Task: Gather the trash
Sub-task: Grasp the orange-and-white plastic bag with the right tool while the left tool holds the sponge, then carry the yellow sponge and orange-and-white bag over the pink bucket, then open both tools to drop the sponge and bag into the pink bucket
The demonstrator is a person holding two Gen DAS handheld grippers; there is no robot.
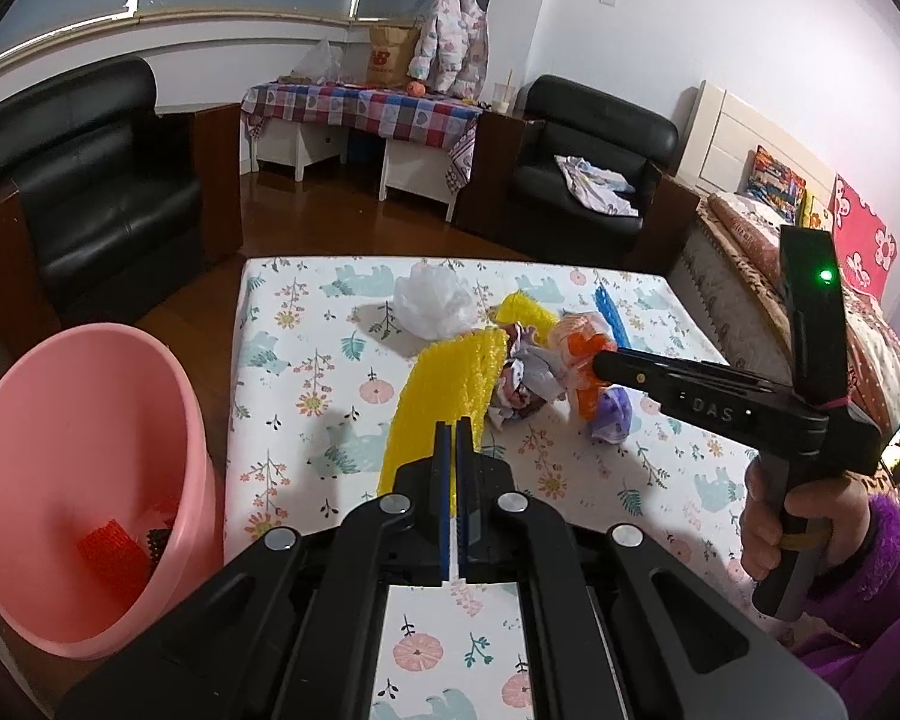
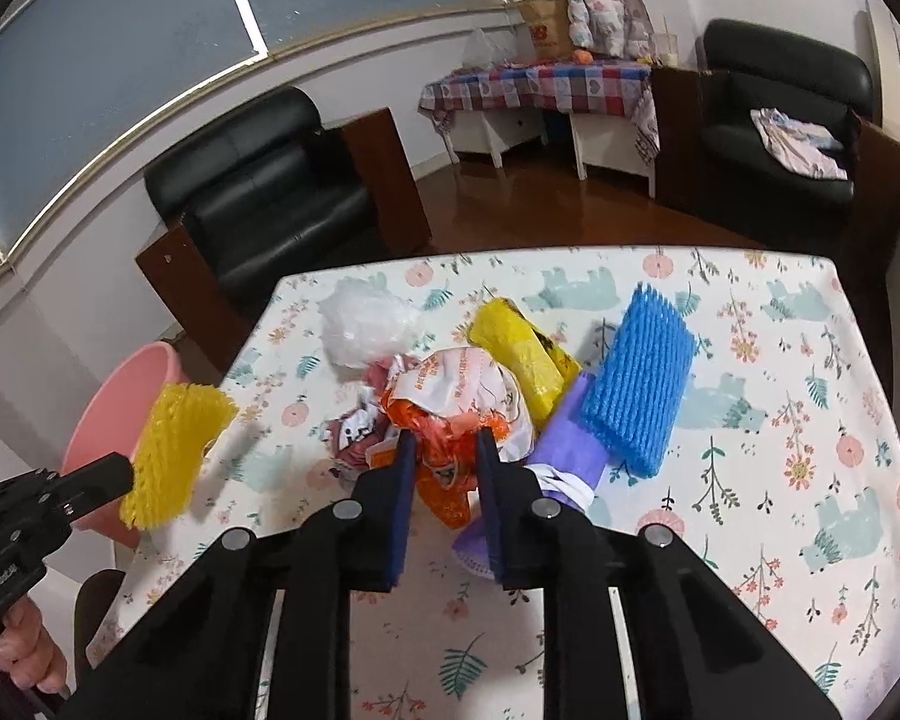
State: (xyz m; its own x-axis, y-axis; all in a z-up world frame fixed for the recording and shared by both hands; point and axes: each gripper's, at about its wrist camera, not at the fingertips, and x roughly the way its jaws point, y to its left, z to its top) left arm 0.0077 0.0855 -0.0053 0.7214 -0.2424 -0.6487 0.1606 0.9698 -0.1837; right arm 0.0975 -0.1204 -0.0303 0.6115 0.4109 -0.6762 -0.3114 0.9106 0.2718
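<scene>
My left gripper (image 1: 455, 429) is shut on a yellow foam net (image 1: 444, 384), held just above the table; the right wrist view shows it (image 2: 174, 456) lifted near the table's left edge. My right gripper (image 2: 444, 450) is closed around an orange and white plastic bag (image 2: 456, 414) in the trash pile. Around it lie crumpled paper (image 2: 354, 438), a white plastic bag (image 2: 363, 324), a yellow bag (image 2: 522, 354), a purple wrapper (image 2: 564, 450) and a blue foam net (image 2: 636, 384). A pink bin (image 1: 72, 480) stands on the floor left of the table and holds red and dark scraps.
The table has a floral cloth (image 2: 780, 420). Black armchairs (image 1: 90, 192) stand beyond it, with a checked-cloth side table (image 1: 360, 108) between them. A bed (image 1: 810, 276) runs along the right side.
</scene>
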